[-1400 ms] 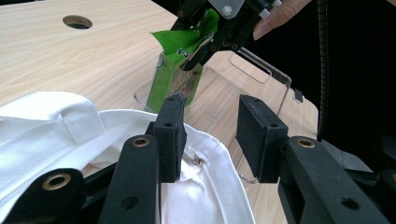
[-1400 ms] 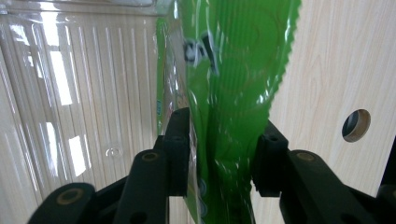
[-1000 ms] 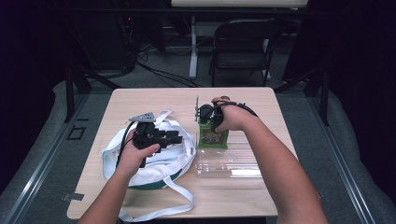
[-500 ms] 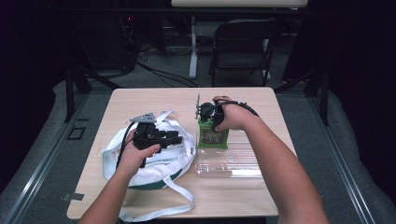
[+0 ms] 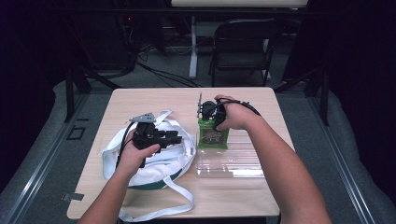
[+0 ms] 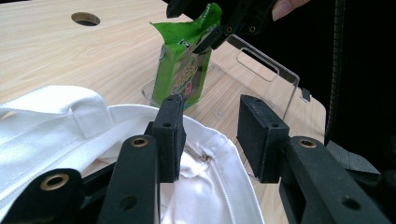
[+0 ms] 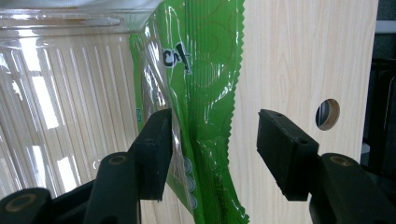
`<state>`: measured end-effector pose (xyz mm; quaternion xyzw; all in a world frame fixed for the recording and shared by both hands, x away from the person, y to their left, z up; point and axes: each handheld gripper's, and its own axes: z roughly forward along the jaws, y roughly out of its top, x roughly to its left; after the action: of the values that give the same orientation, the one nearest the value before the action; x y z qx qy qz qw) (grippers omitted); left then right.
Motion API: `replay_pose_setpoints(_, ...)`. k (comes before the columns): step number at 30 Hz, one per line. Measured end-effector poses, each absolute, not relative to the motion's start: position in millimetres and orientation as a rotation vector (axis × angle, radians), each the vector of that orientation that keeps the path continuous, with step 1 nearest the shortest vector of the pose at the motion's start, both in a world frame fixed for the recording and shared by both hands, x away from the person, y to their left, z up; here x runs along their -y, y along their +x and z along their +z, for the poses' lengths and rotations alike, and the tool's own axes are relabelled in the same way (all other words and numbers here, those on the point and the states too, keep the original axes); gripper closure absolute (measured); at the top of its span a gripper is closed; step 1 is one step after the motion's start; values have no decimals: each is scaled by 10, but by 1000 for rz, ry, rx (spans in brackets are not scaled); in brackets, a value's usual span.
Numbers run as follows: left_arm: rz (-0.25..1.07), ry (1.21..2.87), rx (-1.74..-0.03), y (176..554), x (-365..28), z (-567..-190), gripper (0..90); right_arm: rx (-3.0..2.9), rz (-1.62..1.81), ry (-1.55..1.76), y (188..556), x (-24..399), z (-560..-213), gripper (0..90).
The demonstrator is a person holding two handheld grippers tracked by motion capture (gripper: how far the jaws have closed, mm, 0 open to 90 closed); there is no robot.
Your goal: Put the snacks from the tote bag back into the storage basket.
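Green snack pkt [image 7: 205,93], print unreadable; both hand-held grippers, left [image 6: 210,135] & right [image 7: 215,154], spread, holding nothing.

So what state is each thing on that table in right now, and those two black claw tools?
Left gripper: open, over the bag's mouth.
Right gripper: open, jaws either side of the packet's top edge.
Green snack packet: sealed, standing upright in the tray.
Clear plastic tray: lying flat.
White cloth bag: unzipped, slumped on the table.
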<state>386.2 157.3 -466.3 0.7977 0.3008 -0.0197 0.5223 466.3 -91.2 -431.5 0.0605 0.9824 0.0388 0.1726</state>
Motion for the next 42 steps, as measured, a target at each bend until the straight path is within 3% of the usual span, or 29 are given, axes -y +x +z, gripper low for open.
replay_pose_setpoints(42,-53,1902,-724,3867,-1585,-4667,603,-2759,216,208,4535,1040,-4068,433)
